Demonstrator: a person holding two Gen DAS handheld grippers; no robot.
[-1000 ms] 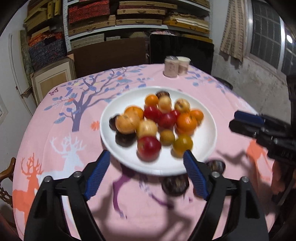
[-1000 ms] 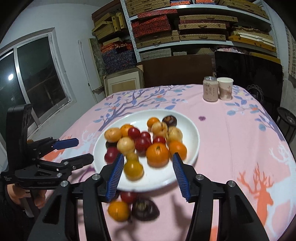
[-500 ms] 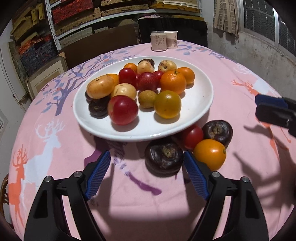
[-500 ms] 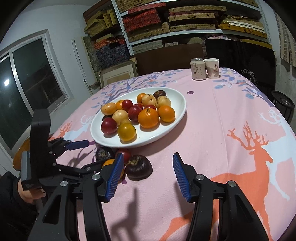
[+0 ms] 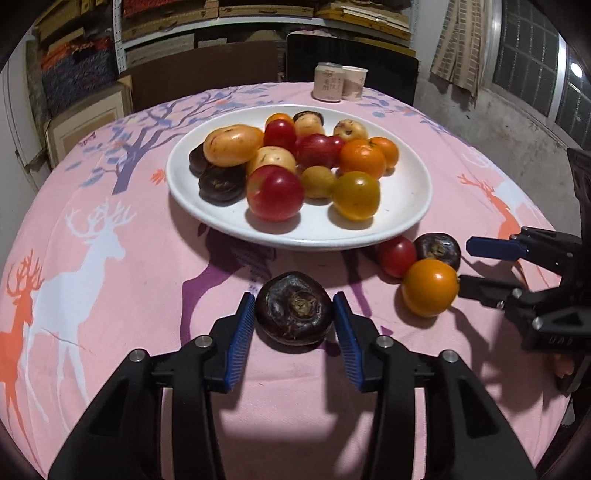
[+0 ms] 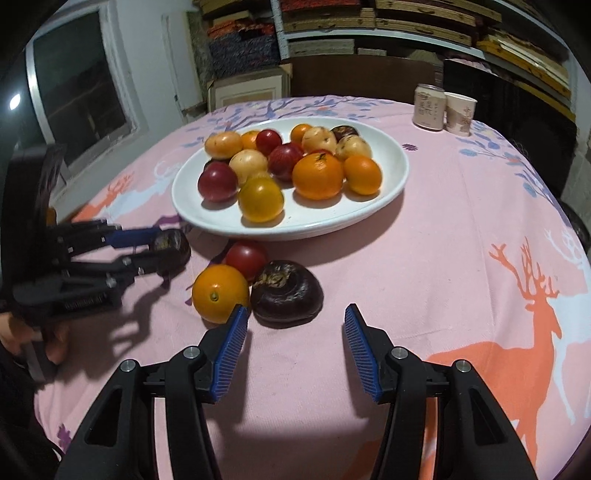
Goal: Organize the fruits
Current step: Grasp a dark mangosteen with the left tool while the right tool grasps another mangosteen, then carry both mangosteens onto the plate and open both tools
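Though the can (image 5: pixel 328 82) and the paper cup (image 5: pixel 354 83) at the far edge of the table both carry printed characters, they are too small for me to read. Low over the pink tablecloth (image 5: pixel 110 295) with its deer and tree pattern, the left gripper (image 5: pixel 294 309) tilts steeply down; its jaws have just been closing, and the blue pads now sit against both sides of a dark purple fruit (image 5: pixel 294 312) lying on the cloth in front of the white plate (image 5: pixel 406 206). Just to its right, an orange fruit (image 6: pixel 220 294), a red fruit (image 6: pixel 246 259) and a second dark purple fruit (image 6: pixel 286 293) huddle together by the plate's near rim. The right gripper (image 6: pixel 293 323) slants down beside them, jaws apart and holding nothing, its left pad just beside the orange fruit. Heaped on the plate are more fruits in orange, red, yellow and dark purple. Behind the table stand shelves (image 6: pixel 406 26) stacked with flat boxes, and a dark window (image 6: pixel 77 99).
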